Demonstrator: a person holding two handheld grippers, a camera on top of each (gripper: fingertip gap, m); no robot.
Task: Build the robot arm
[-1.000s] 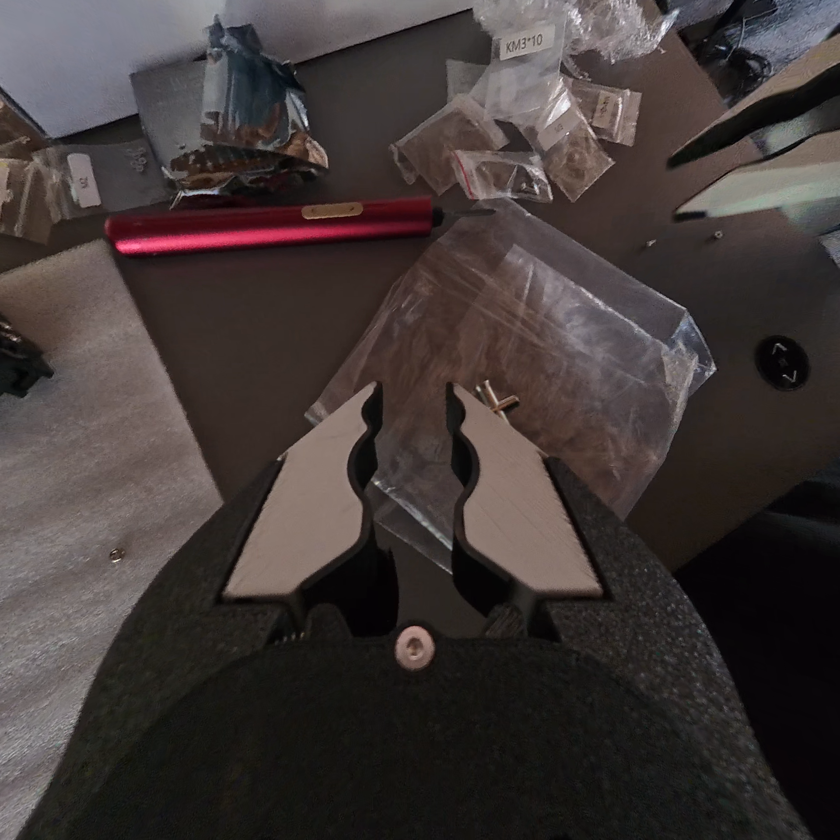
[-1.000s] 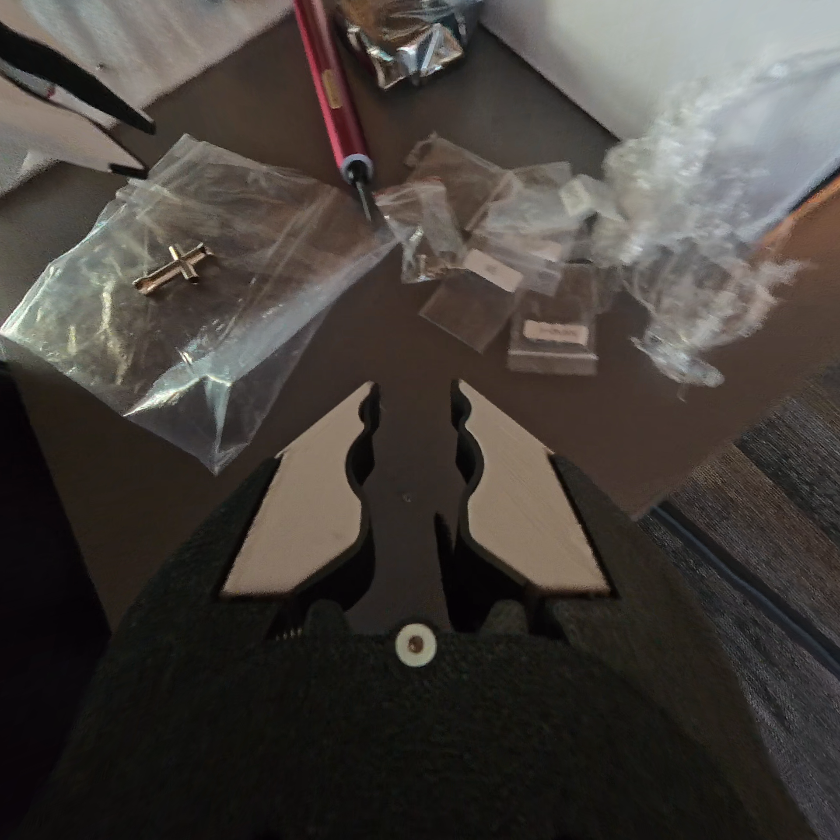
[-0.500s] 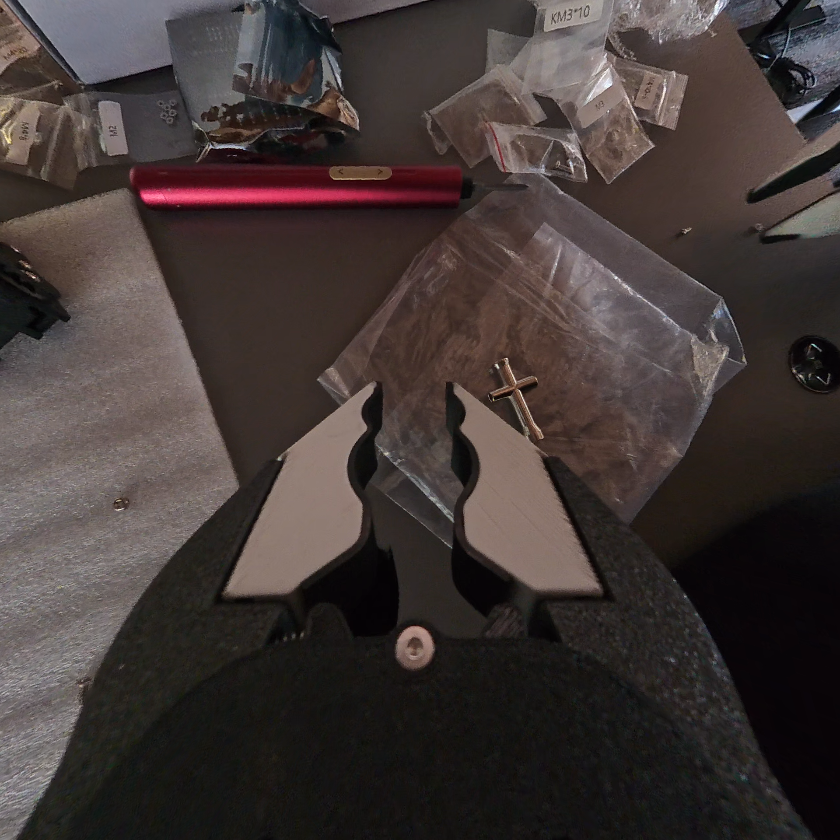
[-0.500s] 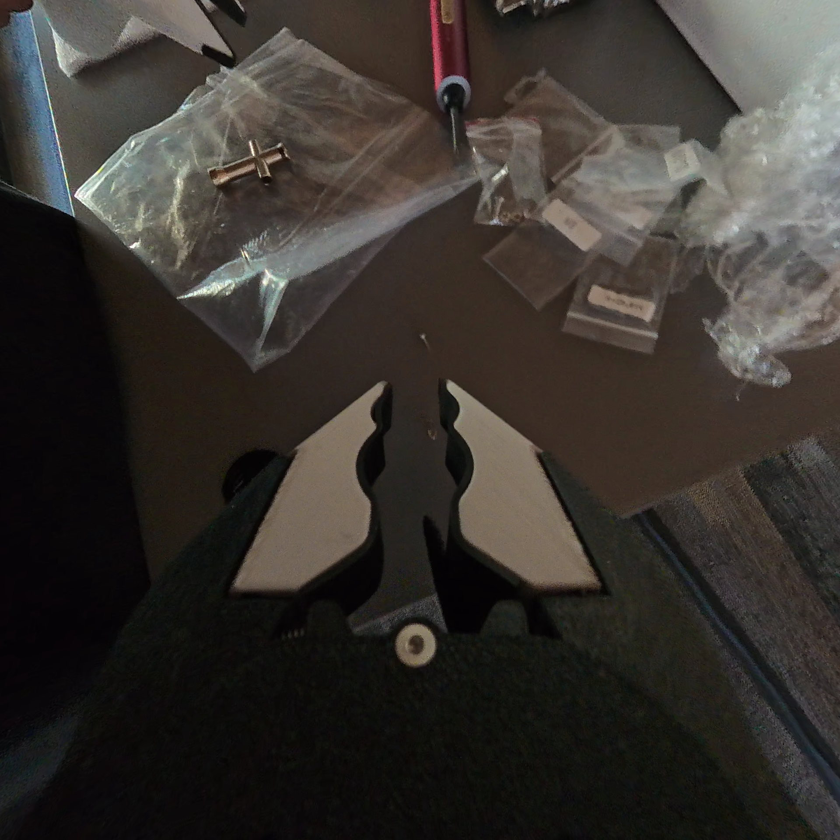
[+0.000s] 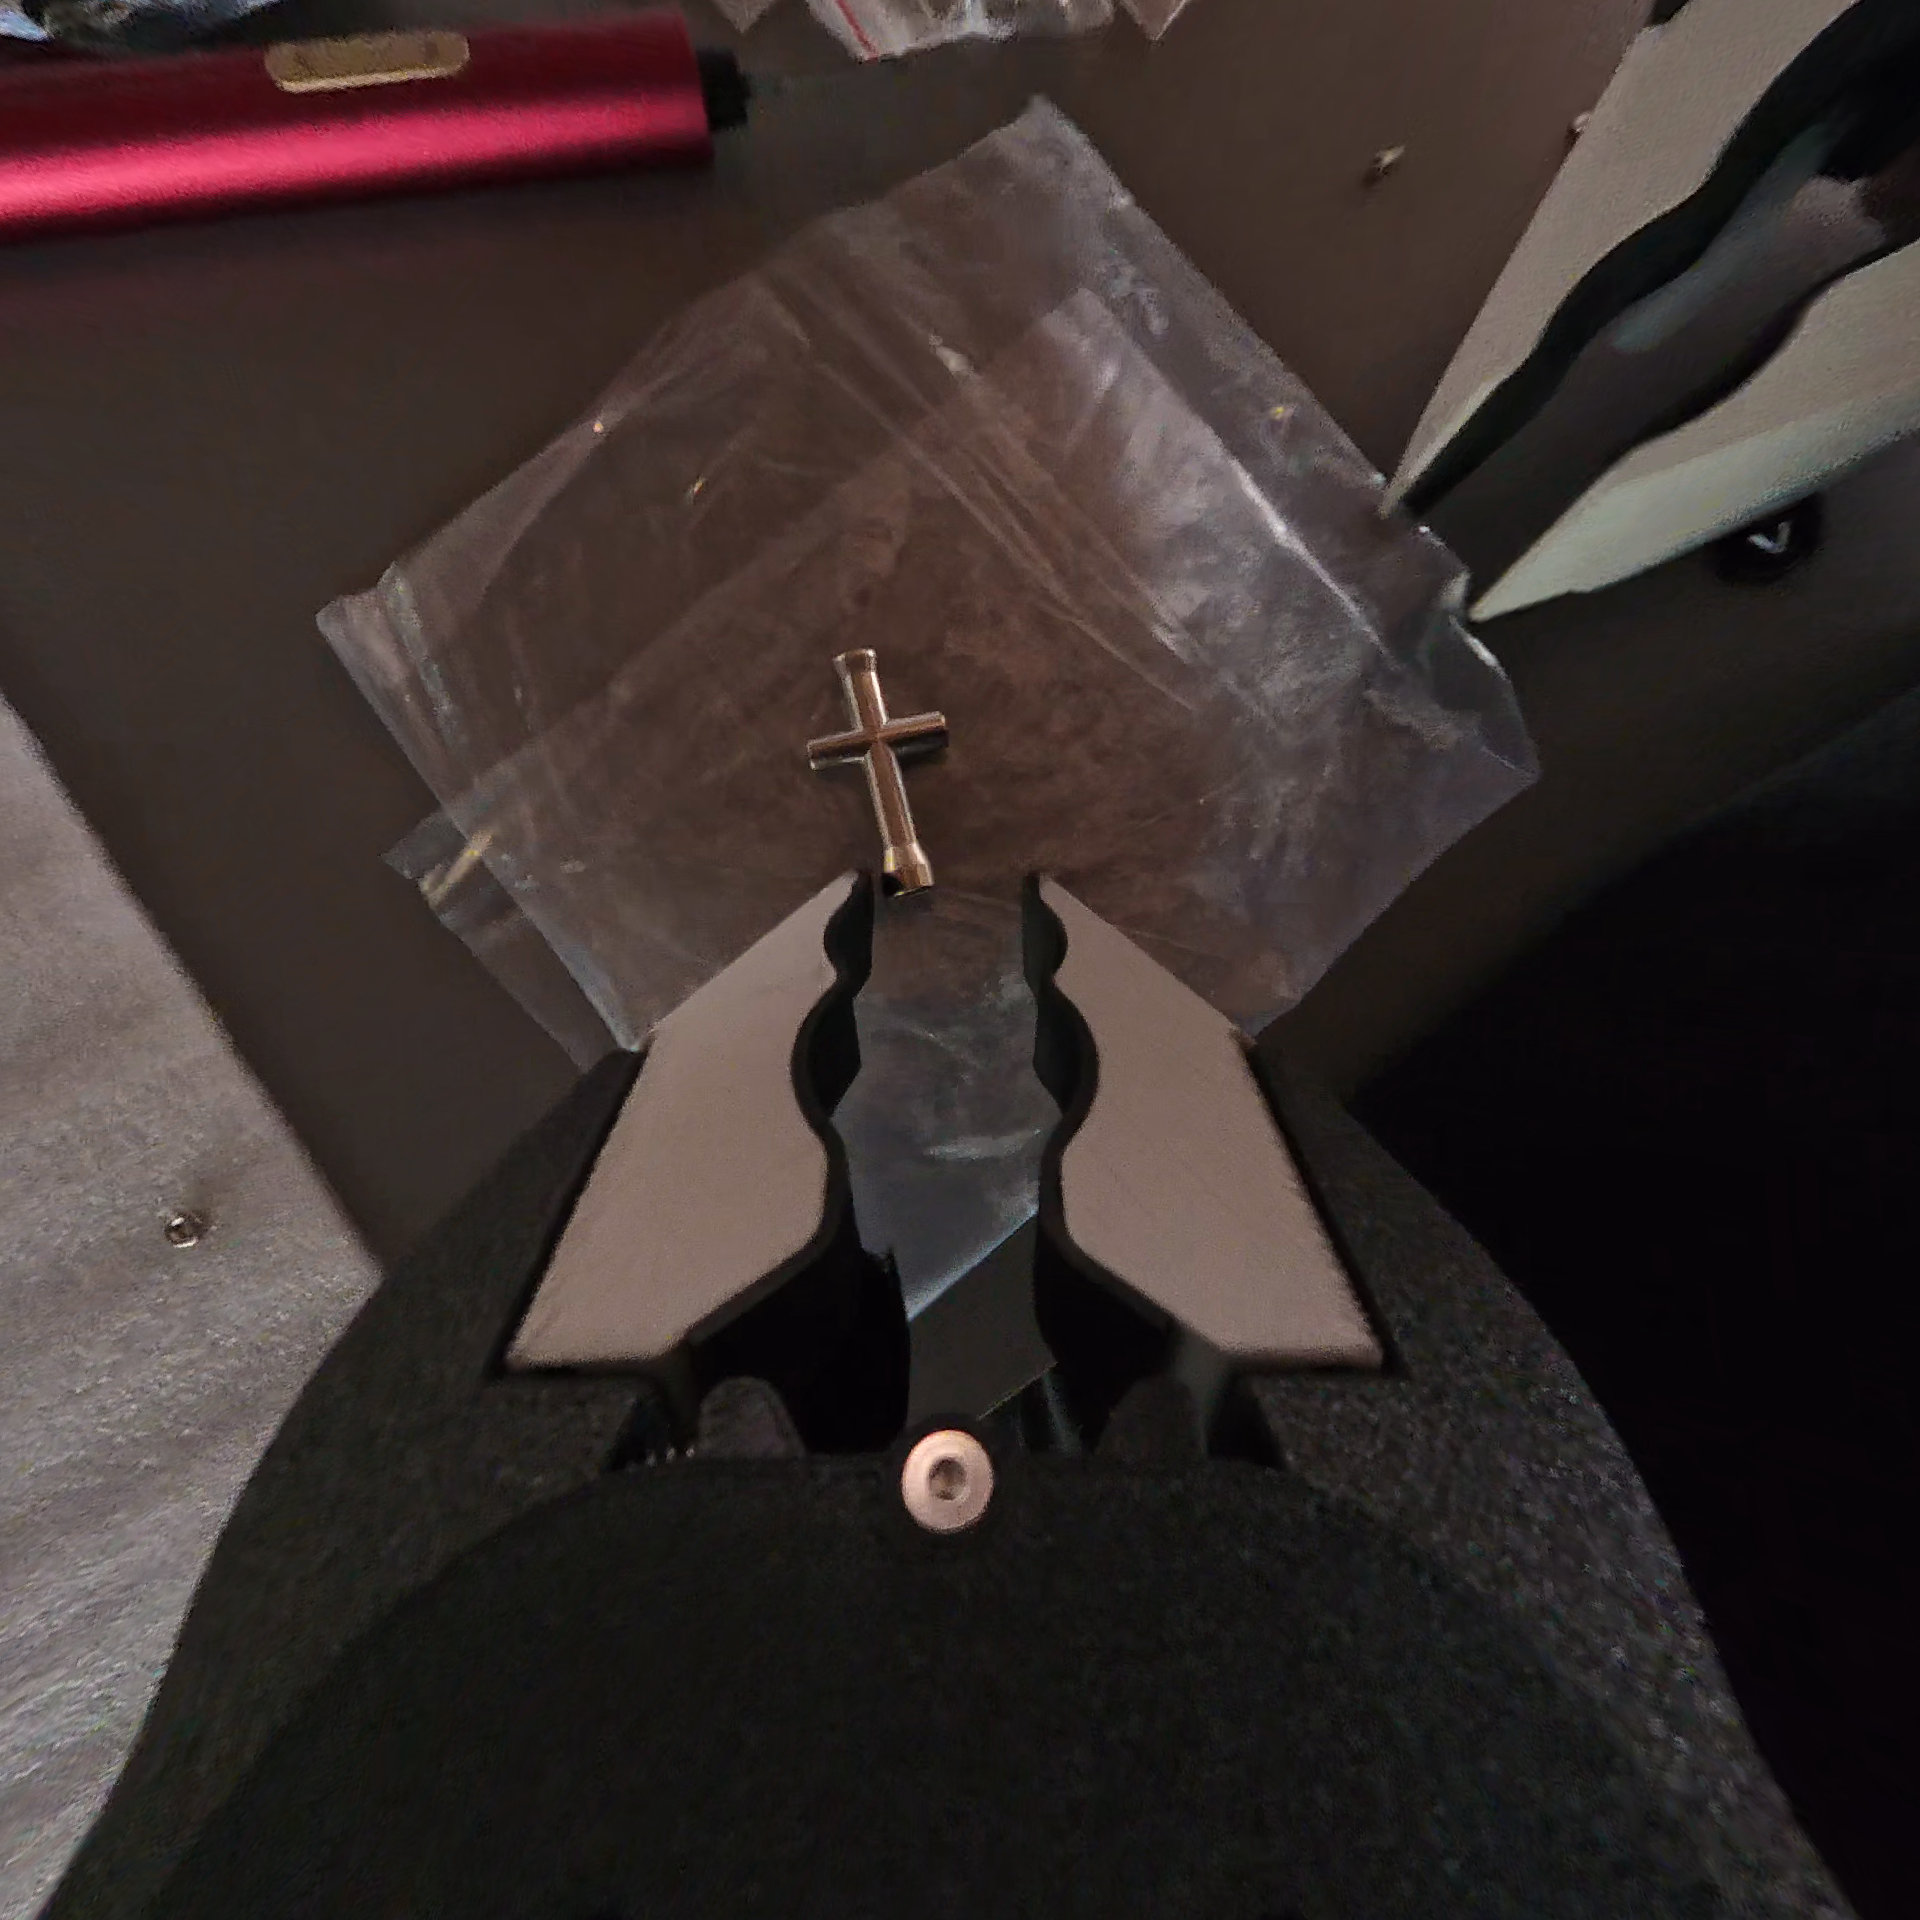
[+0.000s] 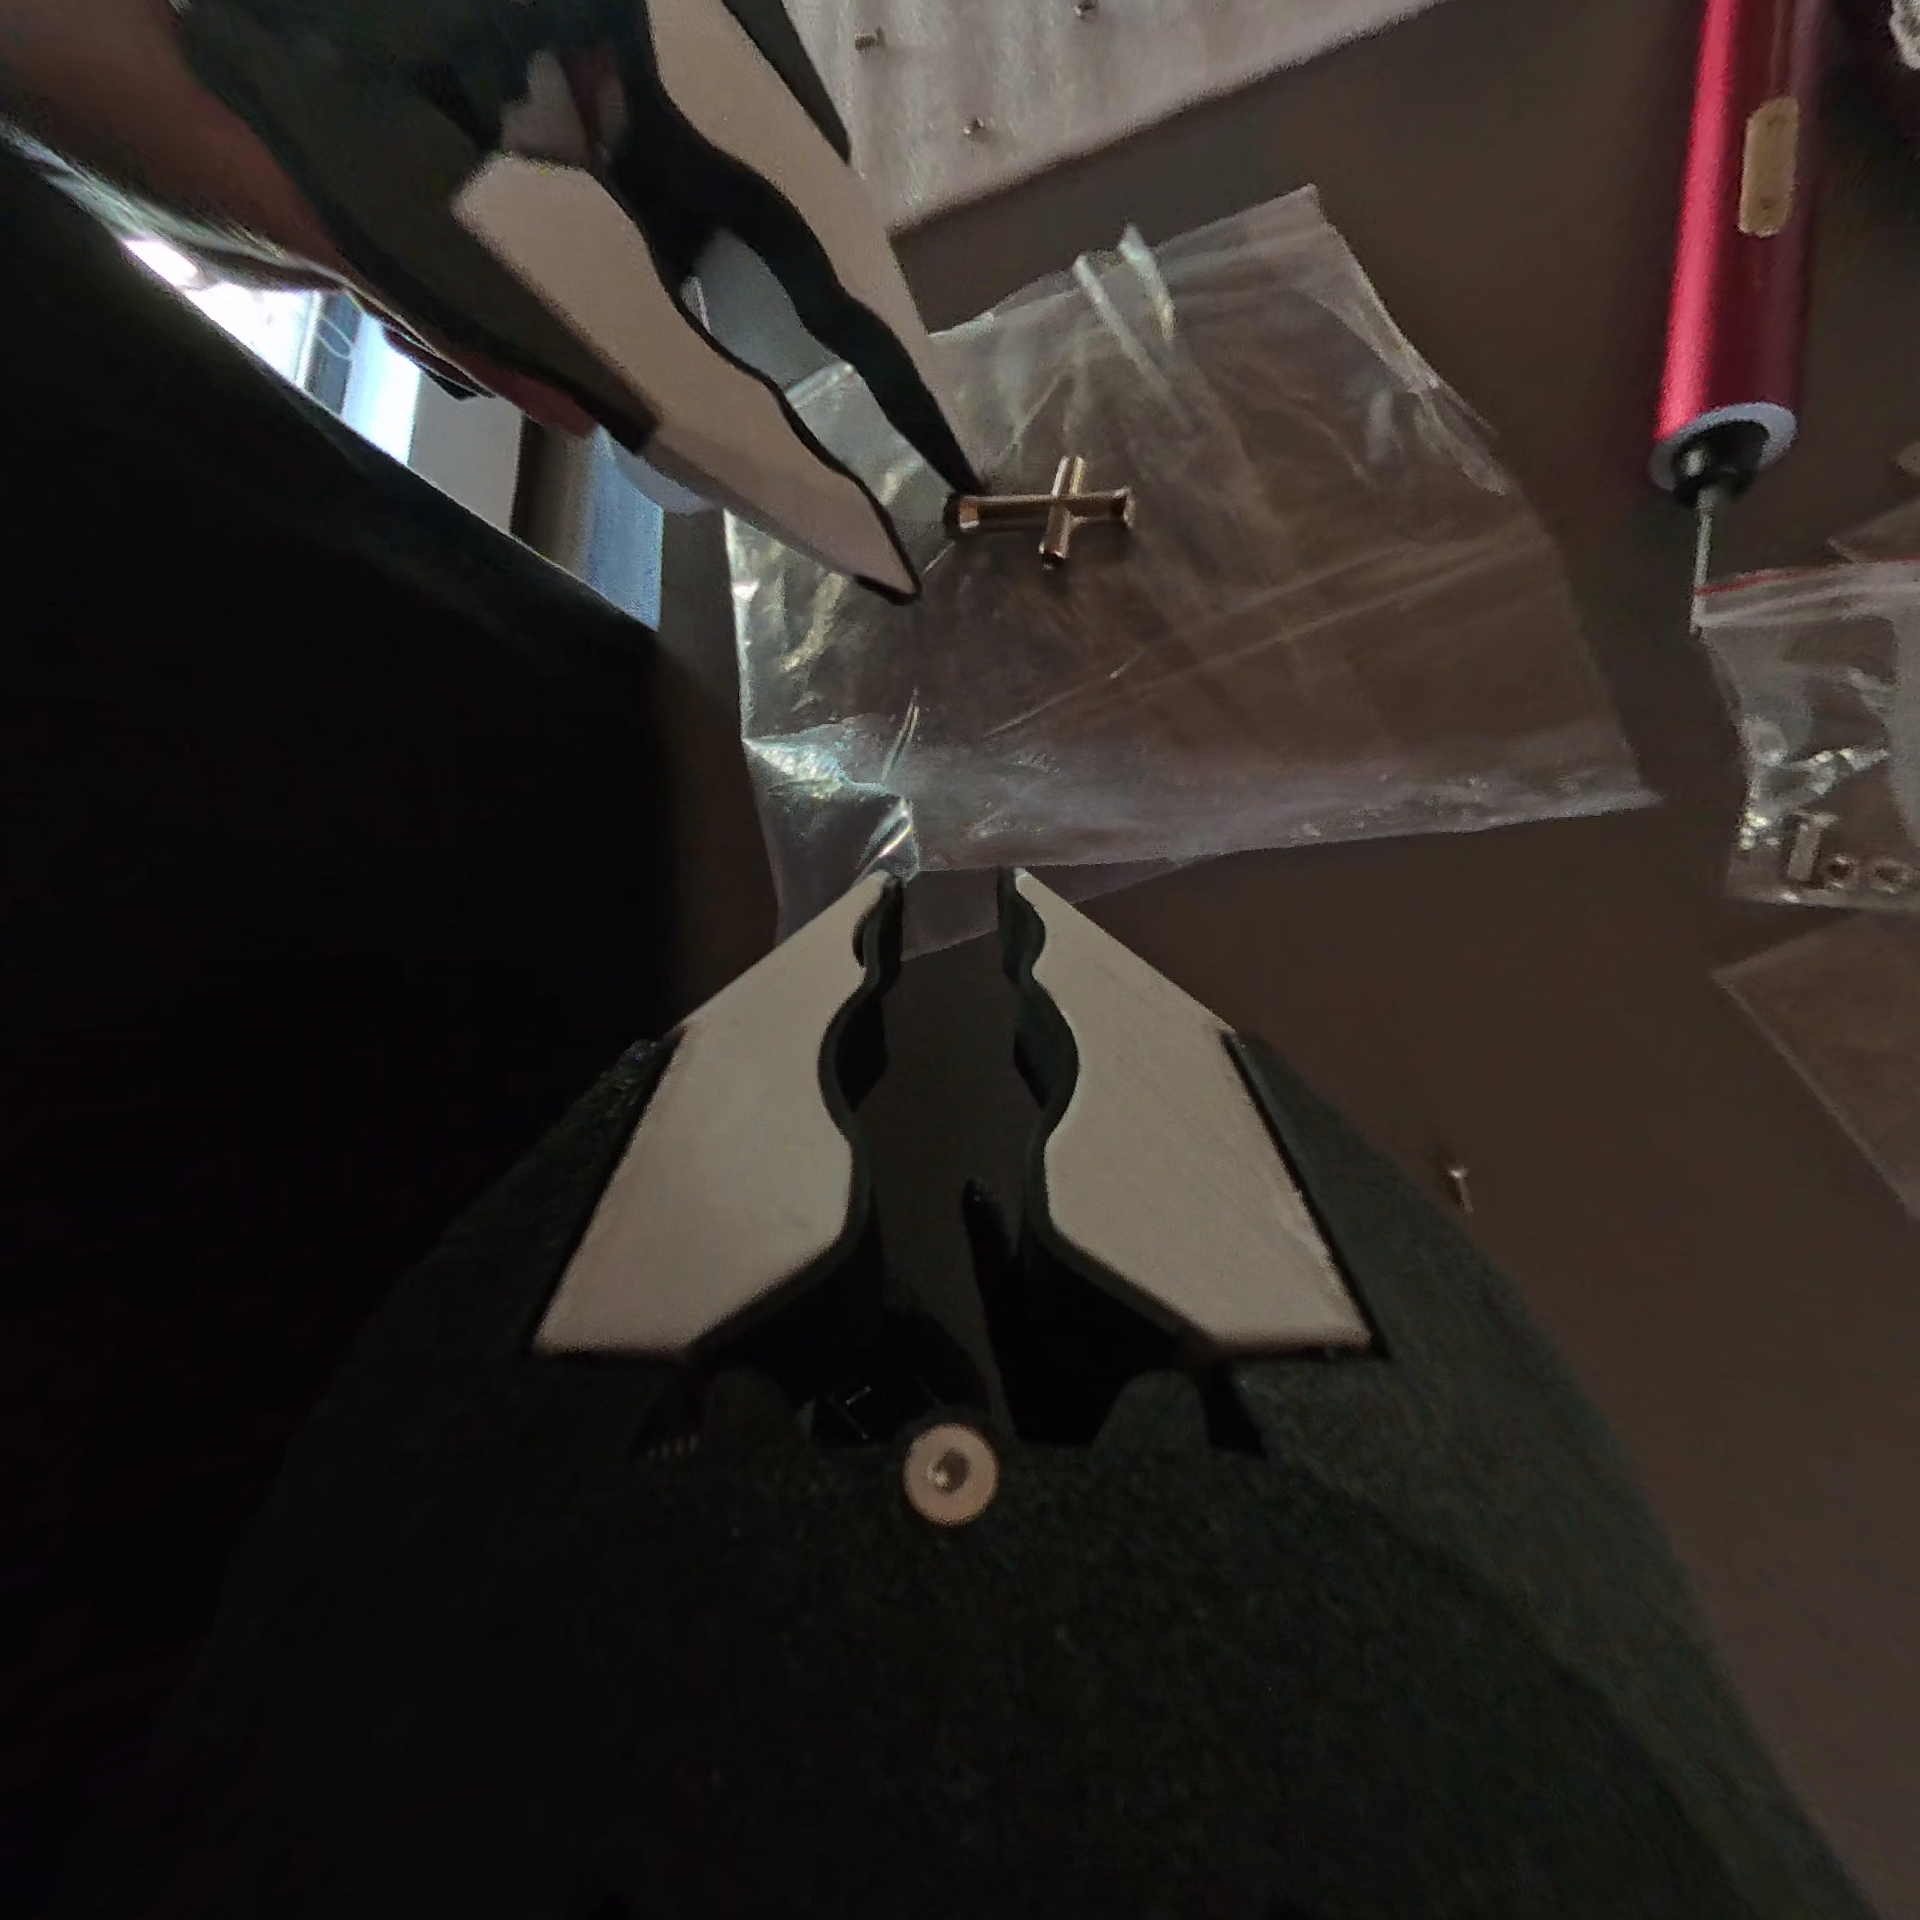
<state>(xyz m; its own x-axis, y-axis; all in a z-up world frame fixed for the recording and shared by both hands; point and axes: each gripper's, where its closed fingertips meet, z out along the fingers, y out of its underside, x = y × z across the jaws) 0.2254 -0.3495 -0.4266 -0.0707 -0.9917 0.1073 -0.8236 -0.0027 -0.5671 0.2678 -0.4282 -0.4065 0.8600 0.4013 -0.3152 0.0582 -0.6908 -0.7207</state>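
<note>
A small metal cross wrench [image 5: 879, 764] lies at frame centre on a clear plastic bag [image 5: 1039, 582], likely light, rigid and slick, best pinched along its long shaft. The left gripper [image 5: 943, 883] hangs spread just beside its lower end. The right gripper [image 6: 948, 878], spread and empty, sits at the crinkly bag's edge. A red driver [image 5: 343, 125] lies upper left on the dark table [image 5: 260, 416].

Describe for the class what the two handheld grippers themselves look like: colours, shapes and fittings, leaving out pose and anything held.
The left gripper and right gripper match: each has a rough, black, grainy body with a rounded front, a small silver socket-head screw at its centre, and two pale grey, wedge-shaped fingers tapering to points. The fingers' inner edges are black and wavy. No cables or sleeves show.
</note>
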